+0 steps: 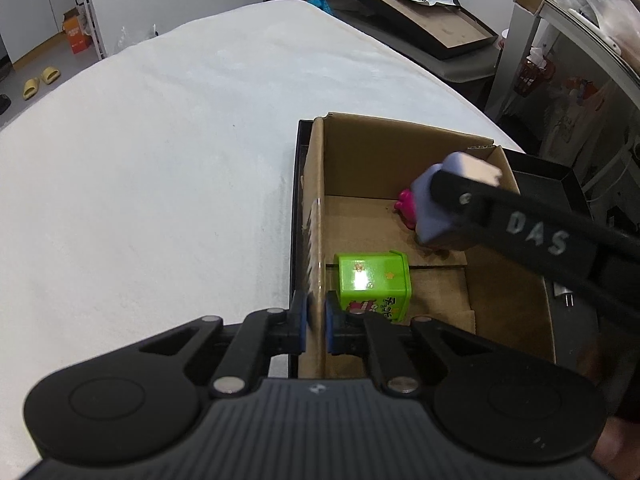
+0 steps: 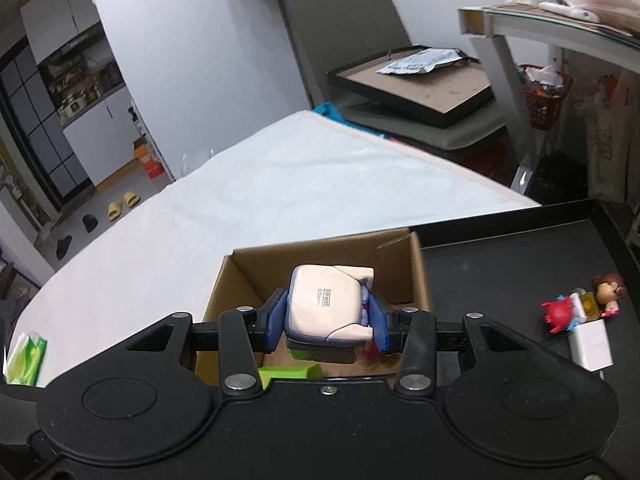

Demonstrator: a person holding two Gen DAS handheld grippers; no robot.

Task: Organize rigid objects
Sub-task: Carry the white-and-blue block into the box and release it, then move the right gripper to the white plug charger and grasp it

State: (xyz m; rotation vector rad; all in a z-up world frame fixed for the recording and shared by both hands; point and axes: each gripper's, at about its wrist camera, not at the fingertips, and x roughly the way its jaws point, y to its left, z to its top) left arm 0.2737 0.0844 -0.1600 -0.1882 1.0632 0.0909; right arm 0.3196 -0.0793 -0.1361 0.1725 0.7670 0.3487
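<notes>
Both grippers at a cardboard box [image 1: 400,152] on a white-covered table [image 1: 160,140].

Left gripper [image 1: 316,322] clamped on the box's left wall; right gripper [image 2: 328,320] clamped on a lilac-and-cream toy figure [image 2: 326,308] above the box. Green tin [image 1: 372,282] and pink toy [image 1: 406,206] lie inside. Black tray [image 2: 500,280] beside the box holds small figures [image 2: 580,304]. Behind: grey chair [image 2: 340,40], yellow slippers [image 1: 40,80] on floor.

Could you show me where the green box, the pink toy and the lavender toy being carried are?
green box [image 1: 372,280]: left wrist view, on its shiny top face.
pink toy [image 1: 407,204]: left wrist view, on its visible body, inside the cardboard box.
lavender toy [image 2: 326,306]: right wrist view, on its pale flat base.
</notes>
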